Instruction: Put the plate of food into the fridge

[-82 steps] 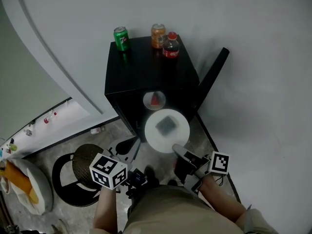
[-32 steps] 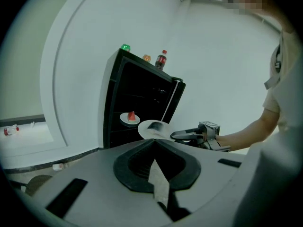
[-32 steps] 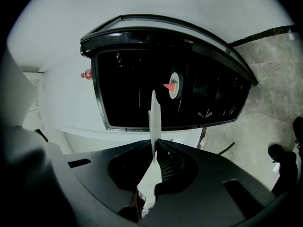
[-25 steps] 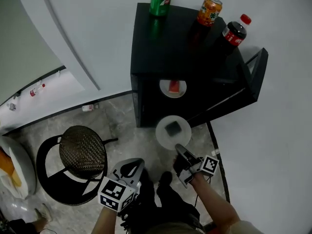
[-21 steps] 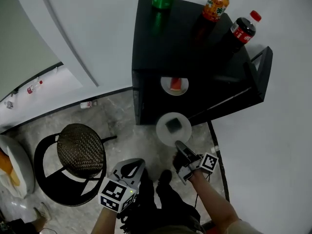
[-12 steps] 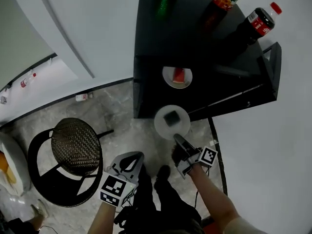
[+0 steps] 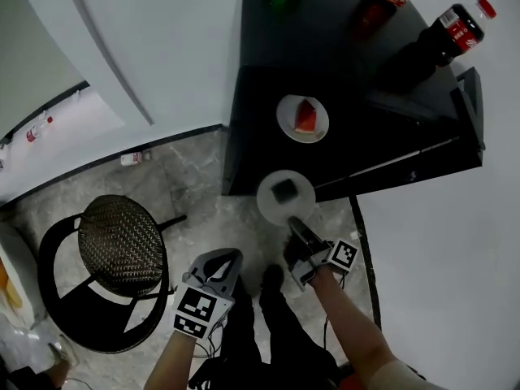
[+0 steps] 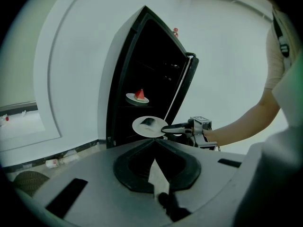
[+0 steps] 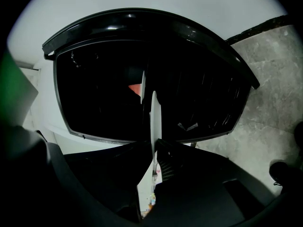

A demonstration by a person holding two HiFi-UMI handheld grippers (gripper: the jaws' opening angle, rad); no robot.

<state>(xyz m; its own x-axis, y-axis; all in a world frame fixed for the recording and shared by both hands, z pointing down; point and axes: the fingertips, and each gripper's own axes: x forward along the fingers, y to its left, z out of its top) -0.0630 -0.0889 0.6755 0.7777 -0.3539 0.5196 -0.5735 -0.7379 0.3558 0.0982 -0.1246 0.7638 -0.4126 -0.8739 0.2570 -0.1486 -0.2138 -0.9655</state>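
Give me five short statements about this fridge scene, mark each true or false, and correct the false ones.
1. The right gripper is shut on the rim of the white plate of dark food. True.
2. The left gripper holds the fridge door. False: its jaws are shut on nothing, away from the door.
3. Another plate with a red wedge of food sits inside the fridge. True.
4. The fridge door is closed. False: it stands open.
5. The cola bottle lies on the floor. False: it stands on top of the fridge.
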